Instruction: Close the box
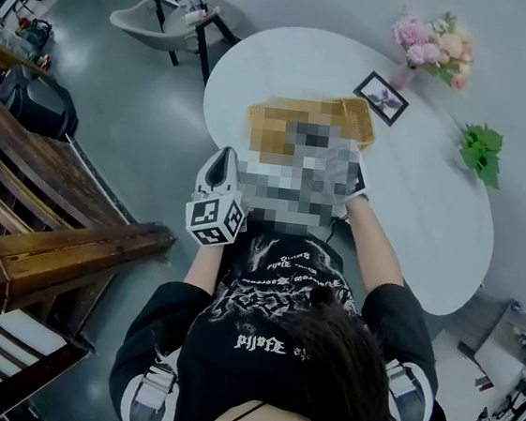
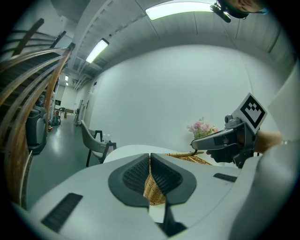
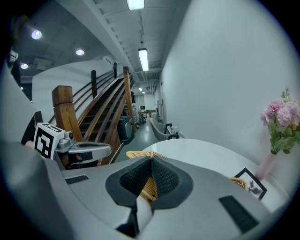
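Observation:
A woven wicker box [image 1: 311, 121] sits on the white oval table [image 1: 433, 205]; a mosaic patch covers its near part. My left gripper [image 1: 223, 164], with its marker cube, is at the box's near left. In the left gripper view the left gripper [image 2: 150, 157] has its jaws together with a strip of wicker [image 2: 152, 187] pinched between the pads. The right gripper [image 3: 151, 158] likewise pinches wicker [image 3: 149, 188]. Each gripper sees the other across the wicker edge: the right gripper [image 2: 234, 140] and the left gripper [image 3: 70, 149]. I cannot tell whether the pinched wicker is a lid or a wall.
Pink flowers in a vase [image 1: 433, 45], a framed picture [image 1: 381, 98] and a green plant [image 1: 480, 149] stand on the table's far side. A grey chair [image 1: 167, 19] is beyond the table. A wooden stair railing [image 1: 50, 256] runs along the left.

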Available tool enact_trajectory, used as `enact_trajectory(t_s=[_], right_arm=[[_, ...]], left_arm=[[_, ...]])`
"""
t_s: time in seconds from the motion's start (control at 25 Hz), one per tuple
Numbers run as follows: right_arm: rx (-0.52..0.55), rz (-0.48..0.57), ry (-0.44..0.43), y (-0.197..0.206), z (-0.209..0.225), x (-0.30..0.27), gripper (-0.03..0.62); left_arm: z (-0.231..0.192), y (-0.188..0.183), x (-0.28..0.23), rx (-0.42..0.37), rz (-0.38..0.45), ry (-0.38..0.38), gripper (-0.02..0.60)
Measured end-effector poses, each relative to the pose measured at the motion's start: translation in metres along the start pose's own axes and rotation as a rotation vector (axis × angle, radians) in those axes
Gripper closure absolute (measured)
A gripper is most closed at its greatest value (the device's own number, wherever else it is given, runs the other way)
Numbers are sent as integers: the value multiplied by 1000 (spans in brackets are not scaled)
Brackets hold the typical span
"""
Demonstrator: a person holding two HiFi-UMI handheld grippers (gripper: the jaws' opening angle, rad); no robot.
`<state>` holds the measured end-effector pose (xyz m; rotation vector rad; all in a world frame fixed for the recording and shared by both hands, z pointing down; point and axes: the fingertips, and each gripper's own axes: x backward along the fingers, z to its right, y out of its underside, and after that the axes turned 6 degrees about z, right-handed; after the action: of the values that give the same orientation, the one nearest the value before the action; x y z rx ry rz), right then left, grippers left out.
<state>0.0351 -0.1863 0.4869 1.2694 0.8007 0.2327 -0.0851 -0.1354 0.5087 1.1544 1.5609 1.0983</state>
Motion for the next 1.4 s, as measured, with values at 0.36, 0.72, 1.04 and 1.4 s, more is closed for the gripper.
enact_trajectory(t_s=[0.36, 0.72, 1.04, 1.4], right_arm=[[-15, -40, -1, 29, -4, 1, 557], [-42, -55, 13, 59, -3, 2, 557], [-66, -84, 34, 79, -3, -4, 557], [-129, -80, 128, 102, 5, -9, 554]], left_arm=[[-1, 6, 11, 2, 2, -40, 554], [15, 19, 17, -4, 0, -30, 554], [20, 21, 18, 5, -1, -26, 554], [14, 29, 18, -1, -8, -40, 554]])
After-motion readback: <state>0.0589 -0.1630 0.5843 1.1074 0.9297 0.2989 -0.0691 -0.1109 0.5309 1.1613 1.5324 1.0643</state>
